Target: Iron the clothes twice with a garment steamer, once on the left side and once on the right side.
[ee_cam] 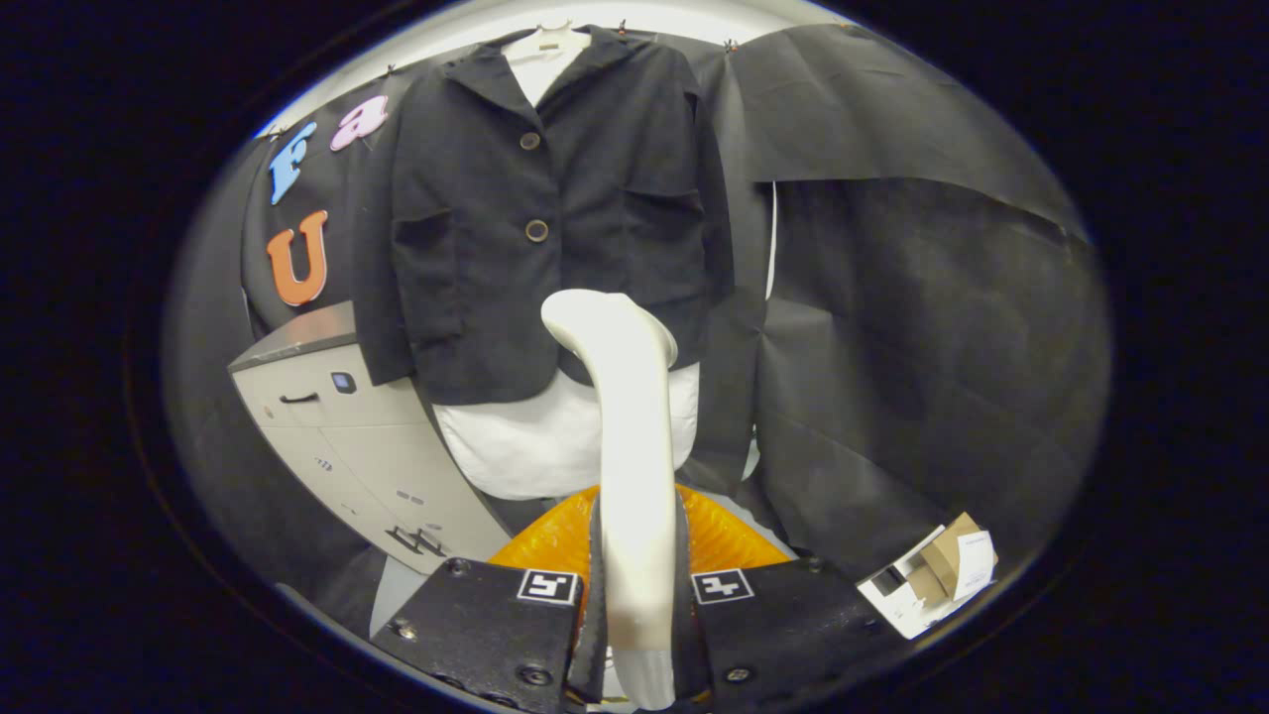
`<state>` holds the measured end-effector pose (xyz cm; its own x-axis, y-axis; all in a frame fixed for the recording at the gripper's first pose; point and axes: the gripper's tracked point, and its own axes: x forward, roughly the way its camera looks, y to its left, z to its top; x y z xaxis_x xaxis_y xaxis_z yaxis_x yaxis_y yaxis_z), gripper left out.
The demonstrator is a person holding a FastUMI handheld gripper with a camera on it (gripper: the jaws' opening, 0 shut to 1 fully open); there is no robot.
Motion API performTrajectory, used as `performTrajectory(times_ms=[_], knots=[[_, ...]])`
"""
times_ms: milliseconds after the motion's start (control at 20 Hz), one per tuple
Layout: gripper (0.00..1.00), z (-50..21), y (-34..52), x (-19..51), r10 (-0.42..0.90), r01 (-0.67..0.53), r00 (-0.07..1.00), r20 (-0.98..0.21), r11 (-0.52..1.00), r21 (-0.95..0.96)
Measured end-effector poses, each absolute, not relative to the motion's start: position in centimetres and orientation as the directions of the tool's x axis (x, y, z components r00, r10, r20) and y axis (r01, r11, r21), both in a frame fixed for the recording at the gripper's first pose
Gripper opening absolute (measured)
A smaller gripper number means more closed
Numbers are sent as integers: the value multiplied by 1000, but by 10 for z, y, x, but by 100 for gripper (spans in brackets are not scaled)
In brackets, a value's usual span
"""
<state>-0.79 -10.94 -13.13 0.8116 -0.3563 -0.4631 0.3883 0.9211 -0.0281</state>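
Garment steamer (627,416): pale handle stands upright between the fingers of the tongs (636,595), both fingers clamped on its lower shaft. Its bent head tops out at the jacket's hem, near the lower button; contact with the fabric cannot be told. Dark jacket (516,228) hangs on the booth wall, over a white garment (540,446) that shows below the hem. Behind the fingers, an orange ribbed thing (724,540), partly hidden. Left of the jacket, a grey drawer cabinet (357,446). Far right, beyond the tongs, a small cardboard box (937,575).
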Motion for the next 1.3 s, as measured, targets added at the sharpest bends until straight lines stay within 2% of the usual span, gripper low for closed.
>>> performTrajectory(times_ms=[500, 750, 900, 1300], knots=[[29, -47, -63, -63, -313, 310, 887, -339, 949, -63], [29, -26, -51, -97, -238, 227, 930, -282, 971, -71], [29, -10, -58, -126, -178, 170, 950, -255, 984, -54], [29, -13, -103, -212, -123, 129, 961, -248, 992, 6]])
